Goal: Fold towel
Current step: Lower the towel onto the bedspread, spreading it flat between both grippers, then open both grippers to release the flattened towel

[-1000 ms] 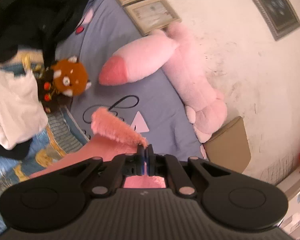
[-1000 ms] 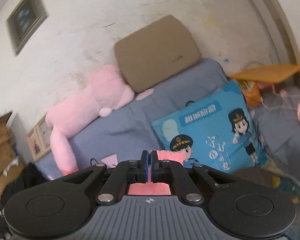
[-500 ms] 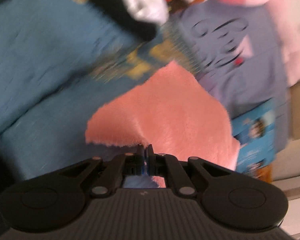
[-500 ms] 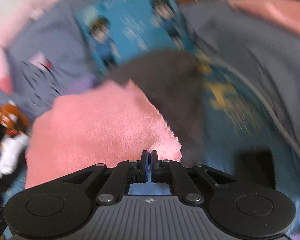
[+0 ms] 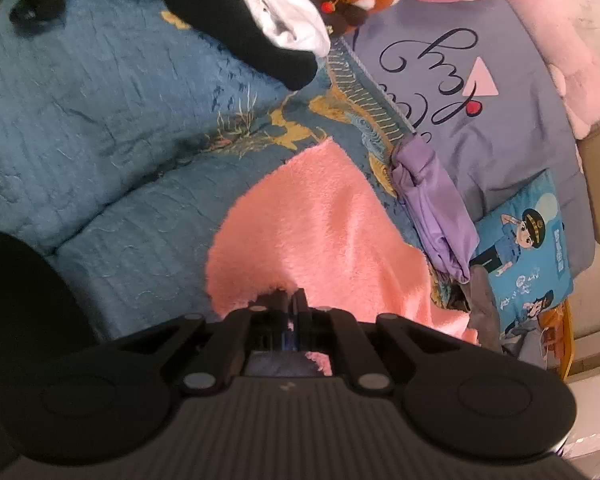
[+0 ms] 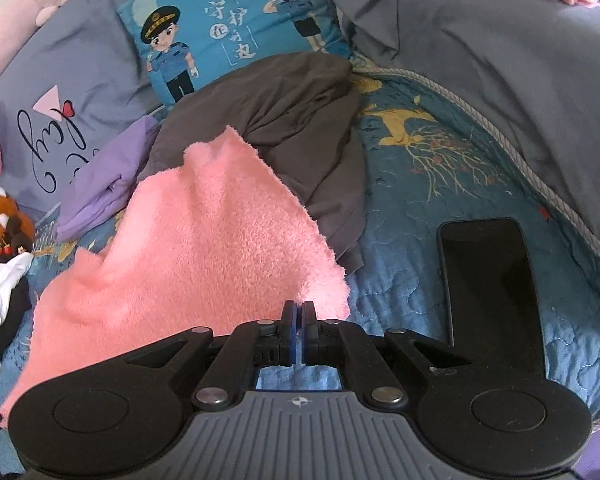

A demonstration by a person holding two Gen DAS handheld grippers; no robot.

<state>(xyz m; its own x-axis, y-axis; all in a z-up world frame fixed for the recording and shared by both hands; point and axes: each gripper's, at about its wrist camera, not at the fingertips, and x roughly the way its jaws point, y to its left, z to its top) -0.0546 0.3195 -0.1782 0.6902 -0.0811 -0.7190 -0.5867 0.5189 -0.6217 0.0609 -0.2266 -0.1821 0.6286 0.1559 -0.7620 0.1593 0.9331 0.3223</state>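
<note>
Towel (image 5: 320, 224) pinched at 2 near corners, spread on the blue quilt (image 5: 112, 92).

From the left, the left gripper (image 5: 292, 300) was clamped shut on 1 corner and the right gripper (image 6: 299, 312) on the other, likely to keep the near edge taut for folding; its far corner draped onto the grey garment (image 6: 300, 120), beside a phone (image 6: 488, 276).

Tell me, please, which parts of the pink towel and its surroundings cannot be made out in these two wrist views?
- Left wrist view: the pink towel near edge, hidden behind the left gripper.
- Right wrist view: the towel's near corner, hidden behind the right gripper.
- Right wrist view: the grey cloth, partly covered by the towel.
</note>
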